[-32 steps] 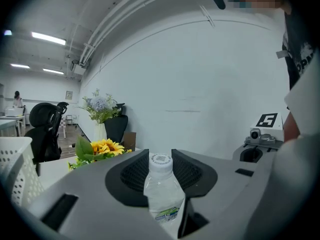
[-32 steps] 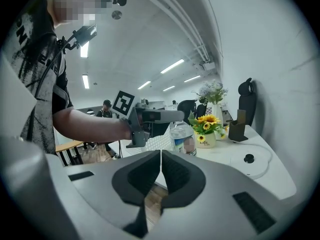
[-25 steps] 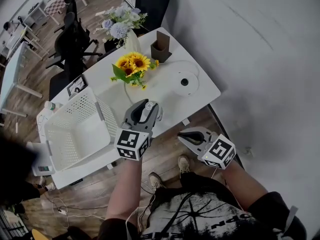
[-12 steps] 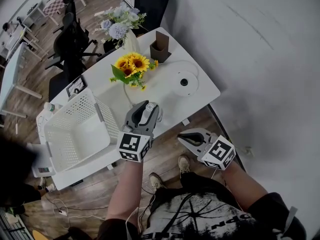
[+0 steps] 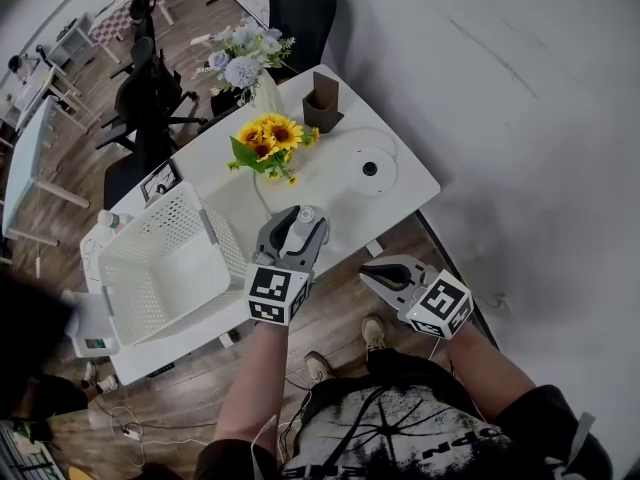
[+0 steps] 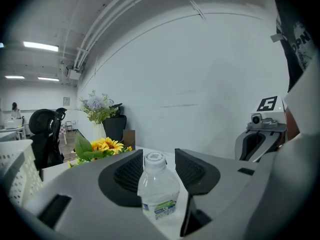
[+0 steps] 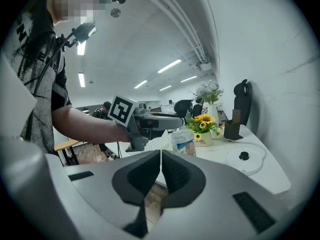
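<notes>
1. Grasping a water bottle [image 6: 157,191] upright in the left gripper [image 5: 301,224], pinched from both sides below the white cap.
2. Held at the near edge of the white tabletop [image 5: 335,196], just right of the white basket [image 5: 207,233]; cannot tell whether resting on the surface or lifted off it.
3. On the other side, clenched on nothing: right gripper [image 7: 160,156] pressed pad to pad, out past the tabletop's near edge, over the wood floor [image 5: 335,303], apart from the bottle.
4. Open room on bare tabletop beyond the bottle, between the pot of sunflowers [image 5: 265,144] and the round white lid [image 5: 368,171]; tighter to the left, against the basket wall.
5. Farther back, near the far edge: a vase of pale flowers [image 5: 244,63] and a brown holder [image 5: 322,104]. White wall close along the right end.
6. Counted: two grippers, one bottle in hand, one basket, one sunflower pot, one vase, one holder, one lid.
</notes>
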Available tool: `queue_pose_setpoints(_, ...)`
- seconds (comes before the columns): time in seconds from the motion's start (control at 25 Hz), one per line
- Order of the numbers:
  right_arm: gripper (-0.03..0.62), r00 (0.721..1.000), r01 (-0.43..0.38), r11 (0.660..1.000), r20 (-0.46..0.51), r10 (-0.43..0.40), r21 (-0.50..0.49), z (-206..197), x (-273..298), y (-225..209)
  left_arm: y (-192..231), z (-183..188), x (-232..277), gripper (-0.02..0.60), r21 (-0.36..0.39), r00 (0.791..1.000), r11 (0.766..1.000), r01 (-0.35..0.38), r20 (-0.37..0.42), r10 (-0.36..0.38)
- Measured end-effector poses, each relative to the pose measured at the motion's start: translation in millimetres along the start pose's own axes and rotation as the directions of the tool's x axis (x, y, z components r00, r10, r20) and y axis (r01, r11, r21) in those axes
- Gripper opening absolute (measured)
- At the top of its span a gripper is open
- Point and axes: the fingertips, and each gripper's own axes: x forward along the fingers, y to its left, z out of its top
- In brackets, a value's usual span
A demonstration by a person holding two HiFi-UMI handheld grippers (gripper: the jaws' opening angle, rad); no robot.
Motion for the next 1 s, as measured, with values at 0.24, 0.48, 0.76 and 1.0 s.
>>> queue_pose_setpoints(0.24,0.025,0.999,0.026,0.999,0.025,-0.025,-0.025,15,-1,14,-10,12,-33,0.193,-0.018,0.999,1.000,0.013,0.038,-0.012)
queue_pose_setpoints(0.48,0.025,0.998,0.036,0.997,0.058,-0.032,-0.067,35,2,33,-23,21,-75,0.188,-0.084,0.995,0.996,0.042,0.098,-0.034)
queue_pose_setpoints(0.76,0.025,0.995,0.051,0.994,0.095,-0.042,-0.091,60,4,58,-40,20,-117,0.038,-0.086,0.990,0.992,0.093,0.111,-0.083)
queue_pose_setpoints(1.0,0.025,0.992,0.069,0.993,0.111,-0.058,-0.096,68,10,65,-42,17,-138,0.011,-0.098,0.989,0.990,0.105,0.114,-0.094)
